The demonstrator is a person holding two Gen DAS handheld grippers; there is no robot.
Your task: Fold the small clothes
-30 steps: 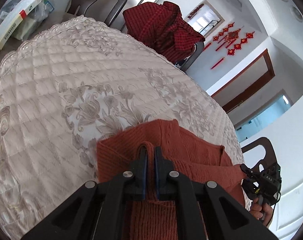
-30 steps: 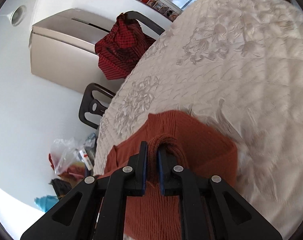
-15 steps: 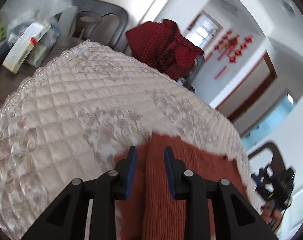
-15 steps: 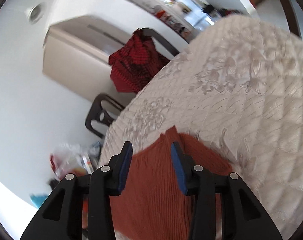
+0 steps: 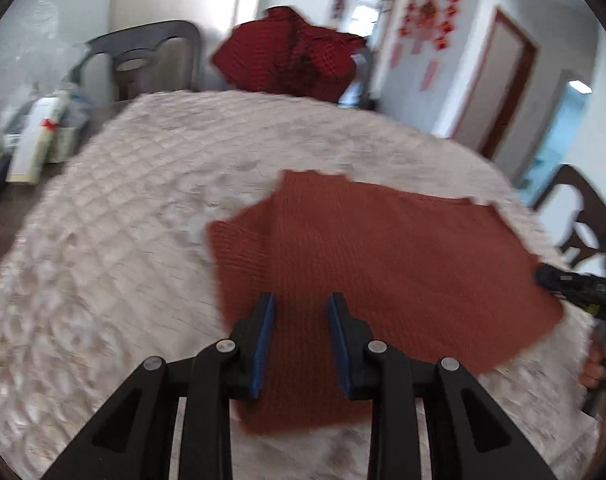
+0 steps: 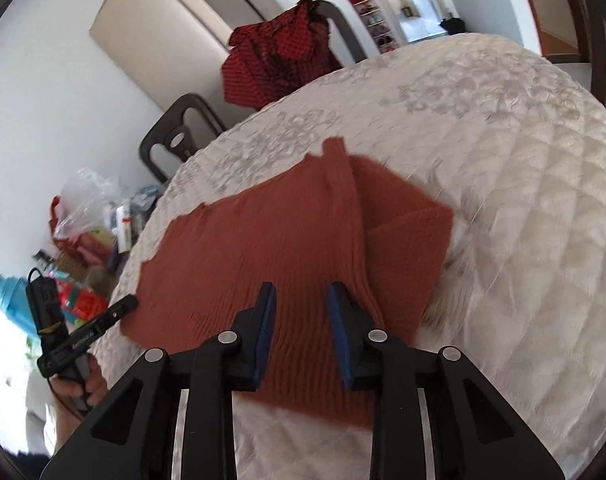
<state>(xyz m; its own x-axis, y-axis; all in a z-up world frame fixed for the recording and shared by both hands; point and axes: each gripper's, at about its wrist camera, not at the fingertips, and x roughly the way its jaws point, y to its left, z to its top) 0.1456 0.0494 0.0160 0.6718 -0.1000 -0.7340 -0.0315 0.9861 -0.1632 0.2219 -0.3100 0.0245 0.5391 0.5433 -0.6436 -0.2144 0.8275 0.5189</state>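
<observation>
Left gripper point(image 5: 299, 338) and right gripper point(image 6: 299, 332) both hang with jaws apart and empty above the folded rust-red knitted garment point(image 5: 367, 264), the right's having just narrowed; the garment lies flat on the cream quilted tablecloth point(image 5: 103, 260). Lettering on the left gripper's side is unreadable.

surface: quilted cream table cover point(image 5: 103, 264) | on it: folded rust knit garment point(image 5: 383, 264)

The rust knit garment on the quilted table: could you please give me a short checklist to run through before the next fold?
1. Left gripper free of cloth: ok; jaws have just opened.
2. Right gripper free of cloth: ok; jaws apart.
3. Rust knit garment lies flat on the quilted table cover: ok.
4. Folded flap lies flat: ok.
5. Edges aligned: cannot tell, blurred.
6. Bare cover beyond the garment: ok.
</observation>
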